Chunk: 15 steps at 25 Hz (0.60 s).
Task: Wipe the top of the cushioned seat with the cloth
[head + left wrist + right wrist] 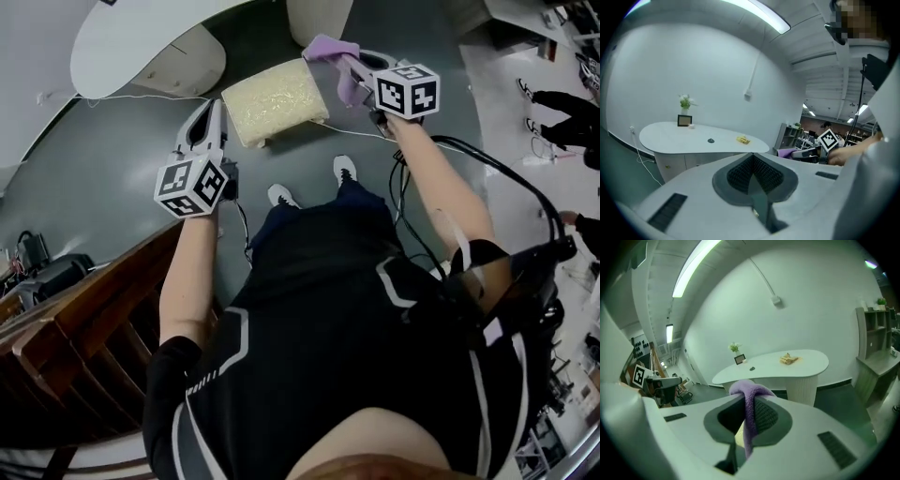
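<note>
The cushioned seat [275, 101] is a cream, fuzzy square stool on the dark floor in front of my feet. My right gripper [343, 67] is shut on a purple cloth [330, 49], held in the air just past the seat's far right corner. In the right gripper view the cloth [749, 405] bulges over the jaws and hangs down between them. My left gripper [214, 111] hovers left of the seat, apart from it; its ribbed pads [761, 174] meet with nothing between them. From the left gripper view the right gripper [811, 151] and cloth [785, 152] show at the right.
A white oval table [141, 47] stands beyond the seat, with a small plant and frame [685, 115] on it. A white cable [141, 97] runs across the floor. Dark wooden furniture [75, 319] sits at my left. Other people's feet [553, 103] are at the far right.
</note>
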Each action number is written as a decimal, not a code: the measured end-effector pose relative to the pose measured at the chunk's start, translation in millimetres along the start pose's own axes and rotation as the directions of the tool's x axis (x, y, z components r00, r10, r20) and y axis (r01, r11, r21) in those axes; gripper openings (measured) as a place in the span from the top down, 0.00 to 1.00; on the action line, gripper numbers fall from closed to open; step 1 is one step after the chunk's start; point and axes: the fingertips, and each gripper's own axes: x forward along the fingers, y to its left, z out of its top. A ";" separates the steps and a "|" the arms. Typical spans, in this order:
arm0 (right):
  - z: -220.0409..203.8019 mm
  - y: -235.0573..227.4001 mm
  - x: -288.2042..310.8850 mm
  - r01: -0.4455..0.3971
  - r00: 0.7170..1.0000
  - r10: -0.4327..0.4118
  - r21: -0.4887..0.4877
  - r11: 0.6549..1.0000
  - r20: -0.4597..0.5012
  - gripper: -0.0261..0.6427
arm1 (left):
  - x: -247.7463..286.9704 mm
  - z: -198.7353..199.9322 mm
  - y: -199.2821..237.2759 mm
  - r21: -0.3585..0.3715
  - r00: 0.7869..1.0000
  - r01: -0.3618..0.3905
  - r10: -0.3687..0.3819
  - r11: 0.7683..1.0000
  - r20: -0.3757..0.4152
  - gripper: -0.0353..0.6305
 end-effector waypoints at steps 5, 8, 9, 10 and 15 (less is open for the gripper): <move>72.9 28.9 -43.1 -0.012 0.991 0.009 0.023 1.000 0.132 0.92 | -21.1 55.3 -2.5 -0.021 0.991 -0.024 0.027 0.999 0.131 0.94; 107.4 51.3 -60.3 -0.031 0.983 0.033 -0.015 0.999 0.183 0.92 | -31.9 81.9 -6.1 -0.028 0.985 0.007 -0.002 1.000 0.172 0.94; 117.0 58.3 -66.0 -0.036 0.980 0.041 -0.031 0.999 0.195 0.92 | -36.0 90.9 -7.7 -0.027 0.982 0.014 -0.009 1.000 0.188 0.94; 126.7 65.2 -71.6 -0.041 0.977 0.050 -0.048 0.998 0.208 0.92 | -39.7 100.0 -9.3 -0.022 0.979 0.016 -0.011 1.000 0.205 0.94; 148.6 80.3 -84.9 -0.037 0.968 0.064 -0.116 0.993 0.242 0.92 | -53.6 124.9 -9.0 0.028 0.970 -0.050 0.042 0.998 0.238 0.94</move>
